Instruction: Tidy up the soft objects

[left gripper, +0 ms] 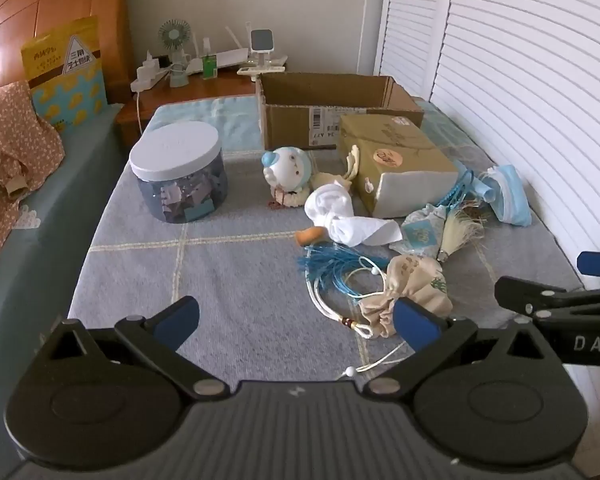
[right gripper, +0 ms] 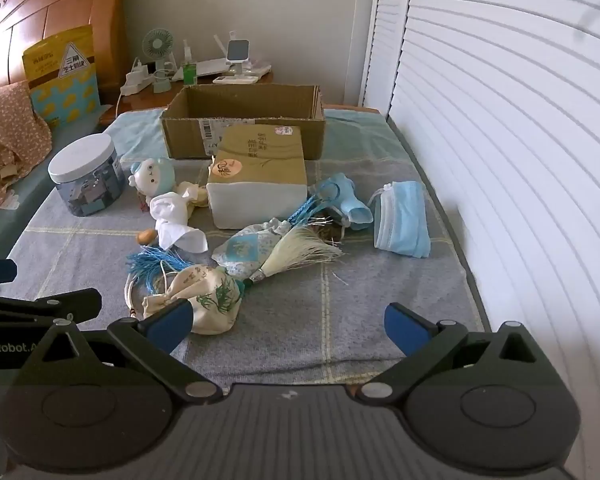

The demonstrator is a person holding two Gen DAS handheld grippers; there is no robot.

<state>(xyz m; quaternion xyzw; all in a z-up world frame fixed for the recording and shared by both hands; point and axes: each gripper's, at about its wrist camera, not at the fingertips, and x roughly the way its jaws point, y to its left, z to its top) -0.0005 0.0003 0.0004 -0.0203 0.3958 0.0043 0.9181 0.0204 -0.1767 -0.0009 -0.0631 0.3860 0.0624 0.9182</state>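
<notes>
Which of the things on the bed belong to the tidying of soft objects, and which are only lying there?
For the job:
- beige pouch
- blue patterned sachet
- white sock
- plush doll
- face mask
- open cardboard box, probably the container

Only lying about:
- lidded jar
- closed olive box
- fan
- yellow snack bag

Wide-spread left tongs above grey blanket, beige drawstring pouch beside one finger
</notes>
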